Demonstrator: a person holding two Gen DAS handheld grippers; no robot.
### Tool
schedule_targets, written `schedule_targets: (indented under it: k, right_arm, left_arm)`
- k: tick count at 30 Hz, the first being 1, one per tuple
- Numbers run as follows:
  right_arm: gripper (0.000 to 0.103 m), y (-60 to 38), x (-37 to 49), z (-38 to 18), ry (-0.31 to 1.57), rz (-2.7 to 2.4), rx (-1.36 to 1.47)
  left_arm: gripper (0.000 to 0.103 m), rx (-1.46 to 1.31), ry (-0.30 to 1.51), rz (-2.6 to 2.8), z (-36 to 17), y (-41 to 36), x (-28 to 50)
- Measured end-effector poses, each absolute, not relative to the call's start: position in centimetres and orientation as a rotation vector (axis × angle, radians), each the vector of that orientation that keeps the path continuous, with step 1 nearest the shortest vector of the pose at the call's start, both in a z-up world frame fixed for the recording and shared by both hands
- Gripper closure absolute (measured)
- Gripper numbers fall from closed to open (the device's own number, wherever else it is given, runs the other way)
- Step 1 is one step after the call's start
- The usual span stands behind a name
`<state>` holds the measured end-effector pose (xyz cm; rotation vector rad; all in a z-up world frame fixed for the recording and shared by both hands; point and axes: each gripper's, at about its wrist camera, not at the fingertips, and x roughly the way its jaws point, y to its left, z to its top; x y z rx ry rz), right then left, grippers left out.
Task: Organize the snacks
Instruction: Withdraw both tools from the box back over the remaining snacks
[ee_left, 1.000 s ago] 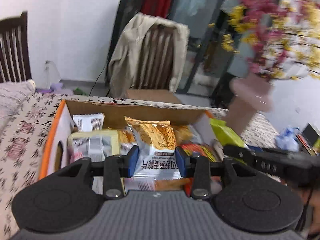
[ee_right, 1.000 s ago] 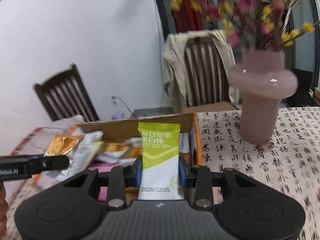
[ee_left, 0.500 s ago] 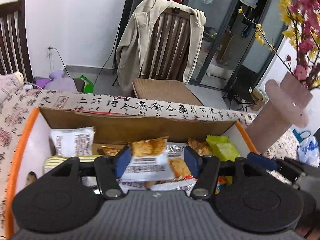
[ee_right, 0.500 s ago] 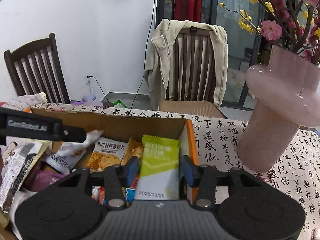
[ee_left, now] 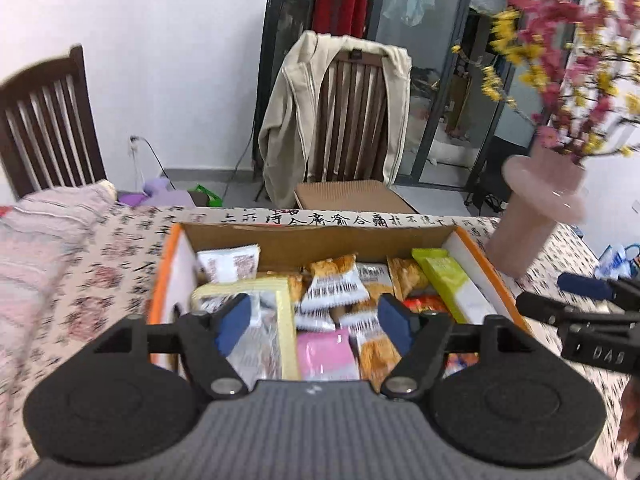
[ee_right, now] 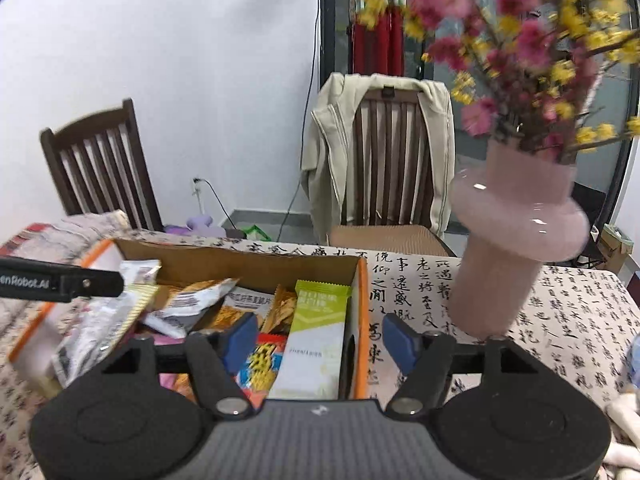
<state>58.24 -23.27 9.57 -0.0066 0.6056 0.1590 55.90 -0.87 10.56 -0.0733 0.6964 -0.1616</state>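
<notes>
An orange-edged cardboard box (ee_left: 320, 240) sits on the table, full of snack packets. My left gripper (ee_left: 314, 324) is open and empty above the box's near side. An orange-and-silver oat crisp packet (ee_left: 334, 284) lies in the middle of the box. My right gripper (ee_right: 320, 336) is open and empty over the box's right end (ee_right: 362, 300). The green-and-white nut bar packet (ee_right: 316, 340) lies inside along the right wall; it also shows in the left wrist view (ee_left: 448, 280). A pink packet (ee_left: 324, 354) lies near the front.
A pink vase (ee_right: 516, 248) with pink and yellow flowers stands just right of the box on the calligraphy tablecloth (ee_right: 560, 320). A chair with a beige jacket (ee_left: 340, 120) stands behind the table, another chair (ee_left: 48, 128) at the left. The right gripper's finger shows at the left wrist view's right edge (ee_left: 580, 312).
Both grippers opened. The left let go of the oat crisp packet and the right let go of the green nut bar packet; both packets now lie in the box. Both grippers pulled back.
</notes>
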Motion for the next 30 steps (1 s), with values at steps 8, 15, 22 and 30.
schedule_targets:
  k: [8, 15, 22, 30]
  right_arm:
    - [0.009, -25.6, 47.8, 10.9, 0.498, 0.253, 0.005]
    - [0.008, -26.3, 38.9, 9.1, 0.462, 0.317, 0.012]
    - [0.006, -26.5, 30.8, 5.9, 0.487, 0.339, 0.009]
    - [0.004, -26.4, 22.6, 1.8, 0.512, 0.325, 0.008]
  left_arm:
    - [0.012, -0.107, 0.628, -0.231, 11.9, 0.2, 41.9]
    - [0.009, -0.11, 0.553, -0.147, 11.1, 0.9, 30.8]
    - [0.007, -0.148, 0.556, -0.116, 9.1, 1.0, 22.8]
    - [0.006, -0.134, 0.615, -0.076, 5.2, -0.1, 17.0]
